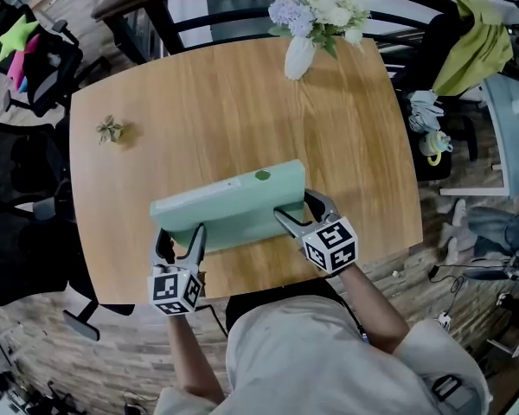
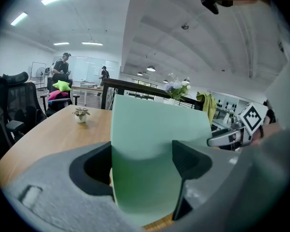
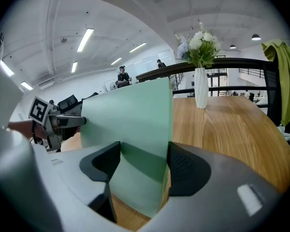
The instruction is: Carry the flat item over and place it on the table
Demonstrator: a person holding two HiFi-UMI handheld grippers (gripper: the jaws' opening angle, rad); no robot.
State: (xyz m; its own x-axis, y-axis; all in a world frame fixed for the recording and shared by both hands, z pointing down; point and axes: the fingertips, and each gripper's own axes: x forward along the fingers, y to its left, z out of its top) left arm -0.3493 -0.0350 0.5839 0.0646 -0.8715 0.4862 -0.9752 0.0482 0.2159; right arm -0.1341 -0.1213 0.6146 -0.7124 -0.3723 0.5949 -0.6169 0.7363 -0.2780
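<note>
A pale green flat board (image 1: 229, 206) is held edge-up over the near part of the wooden table (image 1: 242, 102), tilted toward me. My left gripper (image 1: 180, 239) is shut on its left near corner, and my right gripper (image 1: 298, 207) is shut on its right near corner. In the left gripper view the board (image 2: 154, 144) fills the space between the jaws, with the right gripper (image 2: 232, 134) beyond it. The right gripper view shows the board (image 3: 130, 124) between its jaws too. I cannot tell whether the board's lower edge touches the table.
A white vase of flowers (image 1: 299, 54) stands at the table's far edge. A tiny potted plant (image 1: 111, 129) sits at the far left. Black office chairs (image 1: 35, 59) stand to the left, and a chair draped in green cloth (image 1: 480, 41) to the right.
</note>
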